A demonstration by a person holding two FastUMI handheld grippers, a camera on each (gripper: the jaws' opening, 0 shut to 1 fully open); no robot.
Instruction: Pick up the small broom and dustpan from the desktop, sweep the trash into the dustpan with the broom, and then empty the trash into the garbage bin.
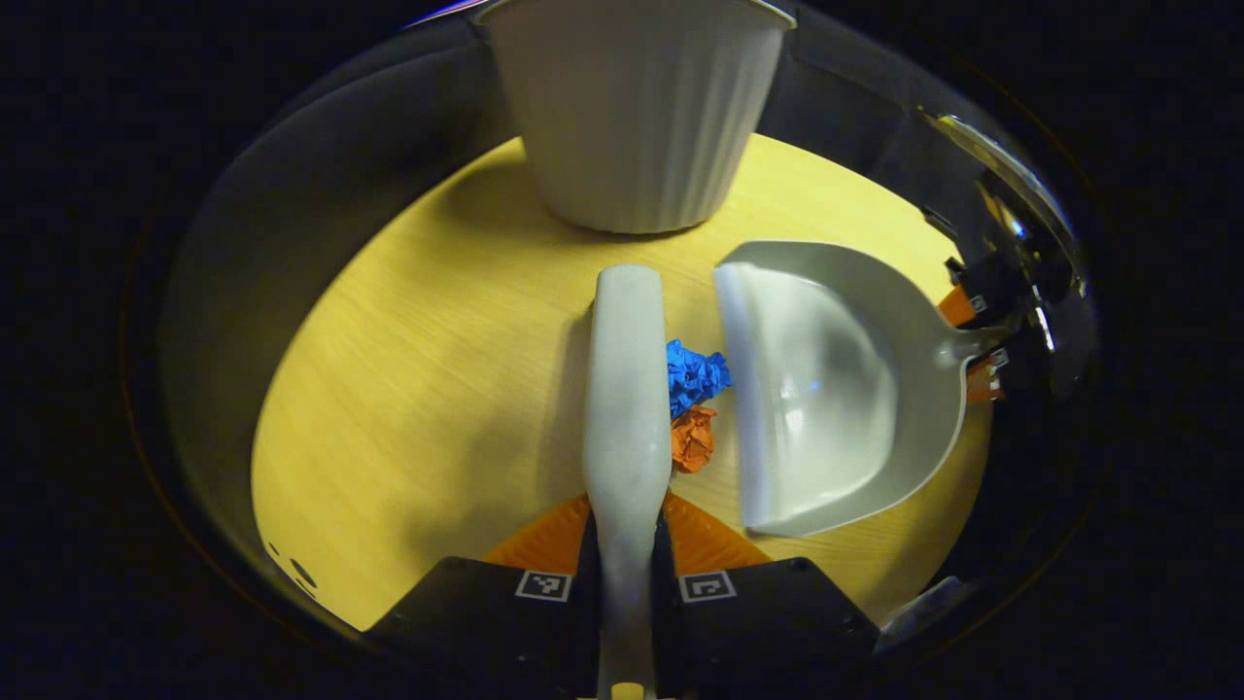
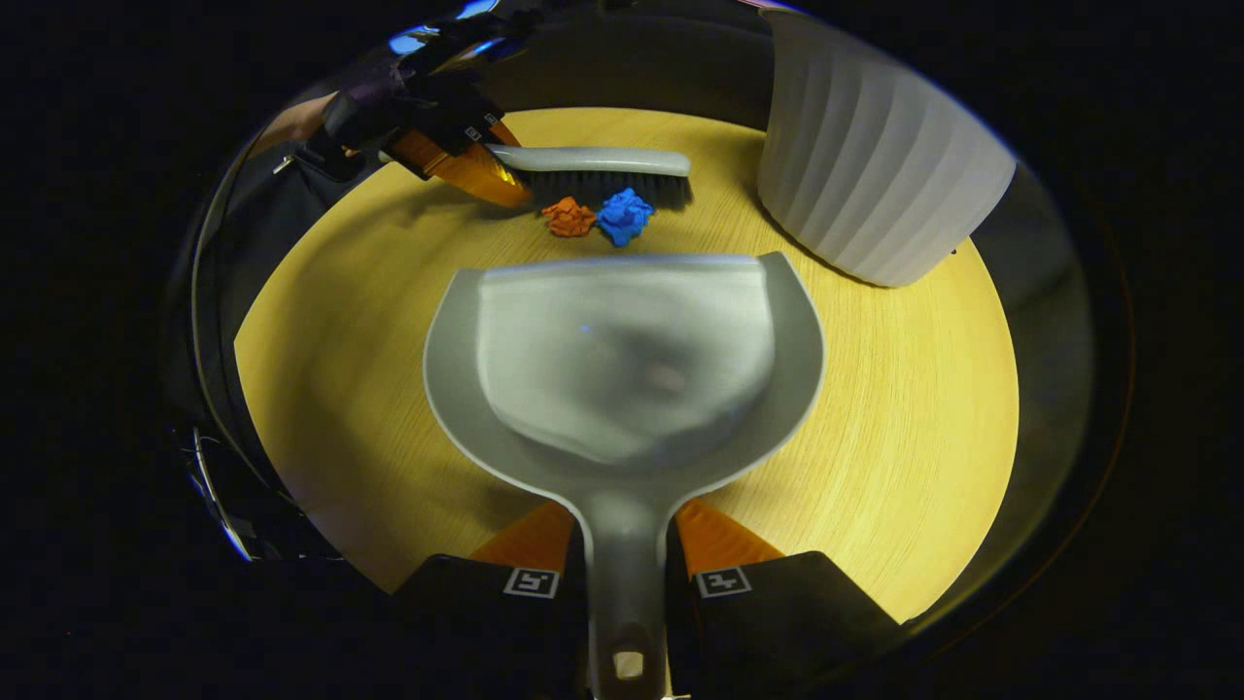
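We've got the left gripper (image 1: 627,530) clamped on the broom (image 1: 625,389), right gripper (image 2: 622,544) clamped on the dustpan (image 2: 622,369) handle. 2 paper wads, blue (image 1: 695,374) and orange (image 1: 692,439), sit between bristles and pan lip; bin (image 1: 637,107) stands beyond.

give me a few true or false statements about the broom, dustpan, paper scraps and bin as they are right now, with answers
1. The left gripper is shut on the broom. True.
2. The blue paper scrap and the orange paper scrap already lie inside the dustpan. False: both lie on the table, between the broom's bristles and the dustpan's front edge.
3. The right gripper is shut on the dustpan's handle. True.
4. The bin lies tipped on its side. False: it stands upright on the table.
5. The dustpan has trash in it. False: its tray is bare.
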